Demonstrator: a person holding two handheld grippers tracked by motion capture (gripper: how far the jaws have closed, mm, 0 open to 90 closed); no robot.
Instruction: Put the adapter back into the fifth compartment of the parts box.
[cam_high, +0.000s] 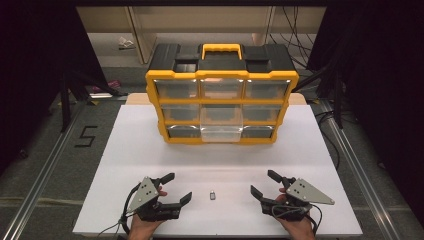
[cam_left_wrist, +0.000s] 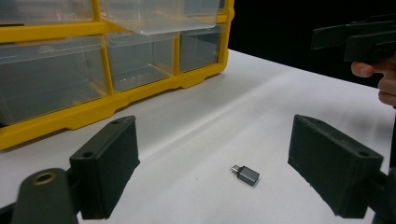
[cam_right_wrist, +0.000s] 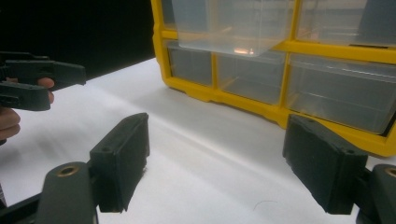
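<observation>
A: Well, nearest to us we had the left gripper (cam_high: 177, 187), resting low at the near edge of the white table (cam_high: 150, 150), its jaws spread wide with nothing between the pads.

B: And we held the right gripper (cam_high: 265, 184) the same way on the other side, jaws as wide apart as they went, gripping nothing. In the right gripper view we saw only bare tabletop between them.

A: Between the two grippers lay the small grey USB adapter (cam_high: 212, 195), flat on the table, apart from both. In the left gripper view we saw it (cam_left_wrist: 246, 174) just ahead of our jaws, nearer the right-hand one, its metal plug end turned toward the organizer.

B: We touched it with neither gripper.

A: Farther back, well apart from the adapter, stood the yellow and black drawer organizer (cam_high: 221, 75), upright, its clear drawers facing us in three rows of three.

B: We noticed the middle drawer (cam_high: 221, 130) pulled out from the centre column, overhanging the bottom row. Whether anything lay in it we couldn't tell.

A: The rest of the drawers sat flush, and the yellow carry handle (cam_high: 220, 48) lay on top.
</observation>
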